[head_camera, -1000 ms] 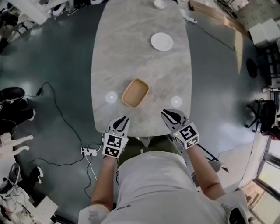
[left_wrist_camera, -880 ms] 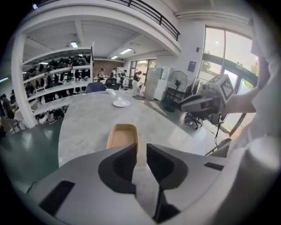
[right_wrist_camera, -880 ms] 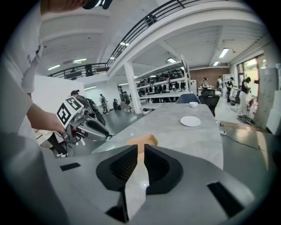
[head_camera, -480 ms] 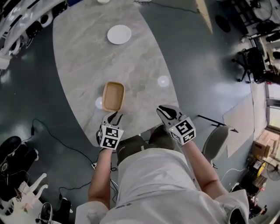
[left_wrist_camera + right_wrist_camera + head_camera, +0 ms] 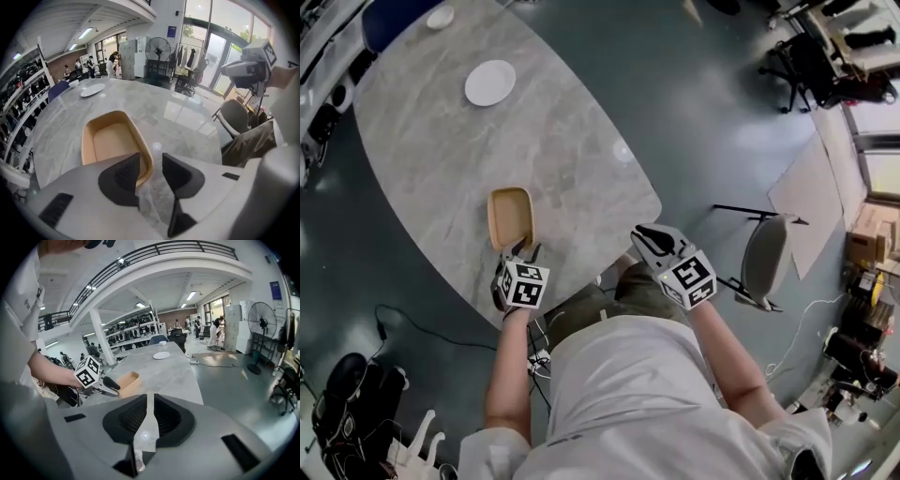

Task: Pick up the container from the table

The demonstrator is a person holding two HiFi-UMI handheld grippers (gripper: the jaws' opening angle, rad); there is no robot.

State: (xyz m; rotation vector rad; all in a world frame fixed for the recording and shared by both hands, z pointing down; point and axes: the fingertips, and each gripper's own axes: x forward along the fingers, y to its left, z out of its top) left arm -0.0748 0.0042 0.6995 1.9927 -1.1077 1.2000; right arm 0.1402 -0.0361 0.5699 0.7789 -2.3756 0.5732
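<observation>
A tan, empty oblong container (image 5: 510,217) lies on the grey marble table (image 5: 441,150), close to its near edge. My left gripper (image 5: 522,257) points steeply down at the container's near end. In the left gripper view its jaws are opening: the left jaw hangs over the container (image 5: 110,143) rim's near right corner, the right jaw is outside it, and the pads do not touch. My right gripper (image 5: 649,236) hovers past the table's near right edge, shut with nothing in it. The right gripper view shows the container (image 5: 129,379) and the left gripper (image 5: 110,385) at the left.
A white plate (image 5: 490,82) and a small bowl (image 5: 441,17) sit at the table's far end. A grey chair (image 5: 764,258) stands on the floor to the right. Cables (image 5: 403,319) run over the floor on the left. People stand far off in the hall.
The left gripper has dropped forward to the container's near end and its jaws have spread. The right gripper has shifted sideways by the table edge. The head view has swung round.
</observation>
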